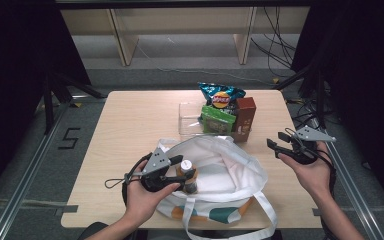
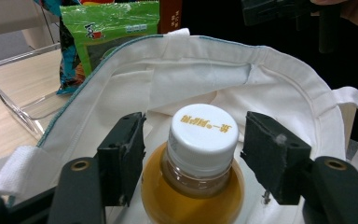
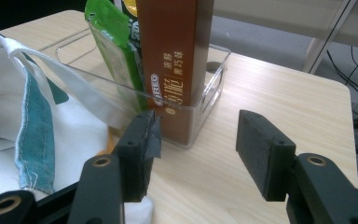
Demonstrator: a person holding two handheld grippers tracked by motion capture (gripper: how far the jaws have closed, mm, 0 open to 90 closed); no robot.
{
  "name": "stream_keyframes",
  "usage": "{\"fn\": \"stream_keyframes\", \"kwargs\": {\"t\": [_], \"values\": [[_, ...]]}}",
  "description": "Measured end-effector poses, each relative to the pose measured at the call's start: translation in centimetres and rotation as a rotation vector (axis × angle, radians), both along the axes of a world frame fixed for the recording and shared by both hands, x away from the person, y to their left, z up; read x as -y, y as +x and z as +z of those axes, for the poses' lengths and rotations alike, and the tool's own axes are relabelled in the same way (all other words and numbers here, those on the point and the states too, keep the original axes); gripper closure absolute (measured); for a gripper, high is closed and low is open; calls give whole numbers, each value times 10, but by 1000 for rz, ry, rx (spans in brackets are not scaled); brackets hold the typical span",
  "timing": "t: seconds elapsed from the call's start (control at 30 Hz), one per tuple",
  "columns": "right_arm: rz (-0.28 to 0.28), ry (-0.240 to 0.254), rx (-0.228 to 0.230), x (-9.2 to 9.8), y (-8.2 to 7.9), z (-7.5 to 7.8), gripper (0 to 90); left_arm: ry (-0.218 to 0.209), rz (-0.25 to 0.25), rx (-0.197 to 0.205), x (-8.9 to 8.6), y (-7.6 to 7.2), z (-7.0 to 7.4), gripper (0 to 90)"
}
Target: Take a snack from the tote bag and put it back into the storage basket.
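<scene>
Left gripper [image 2: 191, 163] is standing open, jaws flanking the tea bottle [image 2: 193, 182] inside the tote bag [image 2: 270, 70]; likely heavyish, slick, rigid, so gripping below the cap.

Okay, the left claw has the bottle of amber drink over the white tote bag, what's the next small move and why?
Probably draw the left claw back and up, away from the white-capped amber drink bottle. Its jaws stand apart from the cap with gaps on both sides, and the bottle already sits upright inside the white cloth tote bag, so it seems released. The right claw waits open by the clear plastic bin.
</scene>
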State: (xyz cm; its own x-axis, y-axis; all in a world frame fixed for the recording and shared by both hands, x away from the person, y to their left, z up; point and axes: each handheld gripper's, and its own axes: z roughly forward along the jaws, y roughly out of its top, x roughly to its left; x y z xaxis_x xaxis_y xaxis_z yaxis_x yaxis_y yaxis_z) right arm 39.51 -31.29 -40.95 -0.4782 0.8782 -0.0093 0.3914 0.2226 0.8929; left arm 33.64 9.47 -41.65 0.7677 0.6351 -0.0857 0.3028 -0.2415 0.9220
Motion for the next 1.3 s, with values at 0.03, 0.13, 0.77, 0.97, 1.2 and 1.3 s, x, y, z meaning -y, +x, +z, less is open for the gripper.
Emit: {"fn": "stream_keyframes", "kwargs": {"t": [0.03, 0.13, 0.77, 0.97, 1.2, 1.3], "values": [[-1, -9, -7, 1, -1, 1, 484, 6, -1, 0, 0, 0, 0, 396], [-13, 3, 10, 0, 0, 0, 483, 6, -6, 3, 1, -1, -2, 426], [-3, -18, -2, 0, 0, 0, 484, -1, 13, 42, 4, -3, -5, 538], [-1, -19, -2, 0, 0, -1, 483, -5, -6, 46, 3, -1, -5, 581], [7, -11, 1, -1, 1, -2, 484, -43, -33, 12, -5, 9, -4, 584], [5, -12, 3, -1, 1, -2, 484, -58, -46, -7, -9, 14, -3, 585]]}}
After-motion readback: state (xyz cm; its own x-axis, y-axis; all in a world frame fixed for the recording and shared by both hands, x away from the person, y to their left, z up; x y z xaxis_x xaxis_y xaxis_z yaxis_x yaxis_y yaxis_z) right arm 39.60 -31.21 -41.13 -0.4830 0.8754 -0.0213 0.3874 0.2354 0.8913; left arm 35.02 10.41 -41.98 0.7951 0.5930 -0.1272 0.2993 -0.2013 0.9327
